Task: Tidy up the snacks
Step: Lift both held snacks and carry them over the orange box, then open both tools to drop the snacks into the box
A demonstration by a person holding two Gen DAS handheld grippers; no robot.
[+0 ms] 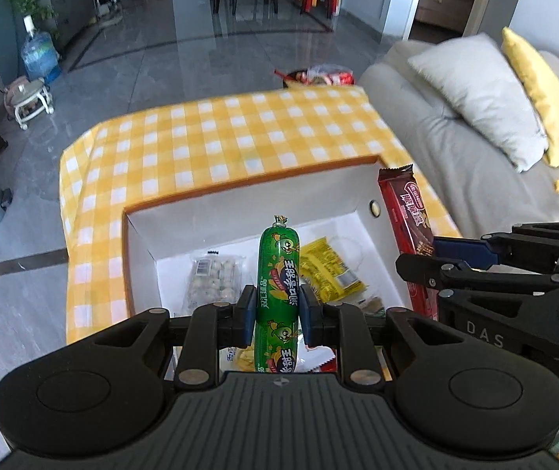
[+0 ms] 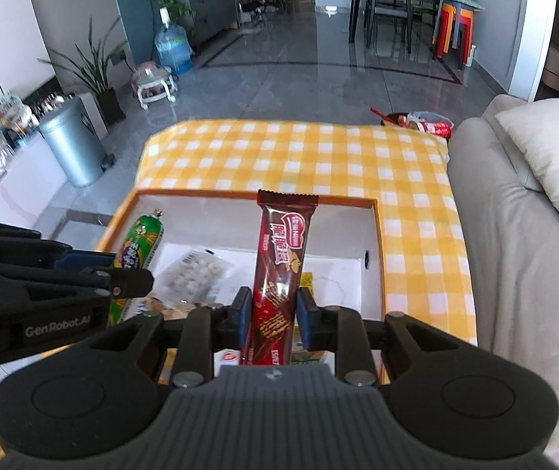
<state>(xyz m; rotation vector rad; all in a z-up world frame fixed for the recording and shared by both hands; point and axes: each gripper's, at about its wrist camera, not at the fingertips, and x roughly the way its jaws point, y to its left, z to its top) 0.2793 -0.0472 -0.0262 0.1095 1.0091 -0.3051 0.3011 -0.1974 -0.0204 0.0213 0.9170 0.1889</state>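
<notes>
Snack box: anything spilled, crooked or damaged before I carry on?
Nothing stands out. The white box sits square on the checked cloth, packets lying flat inside. The left gripper holds the green sausage, the right gripper the brown wafer bar, both intact.

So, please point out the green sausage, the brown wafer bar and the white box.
green sausage [image 1: 278,270], left wrist view, middle of its wrapper.
brown wafer bar [image 2: 281,258], right wrist view, upper middle of its wrapper.
white box [image 1: 240,205], left wrist view, far inner wall.

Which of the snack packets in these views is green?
The green sausage stick gripped by the left gripper; the right gripper holds a brown wafer pack.
</notes>
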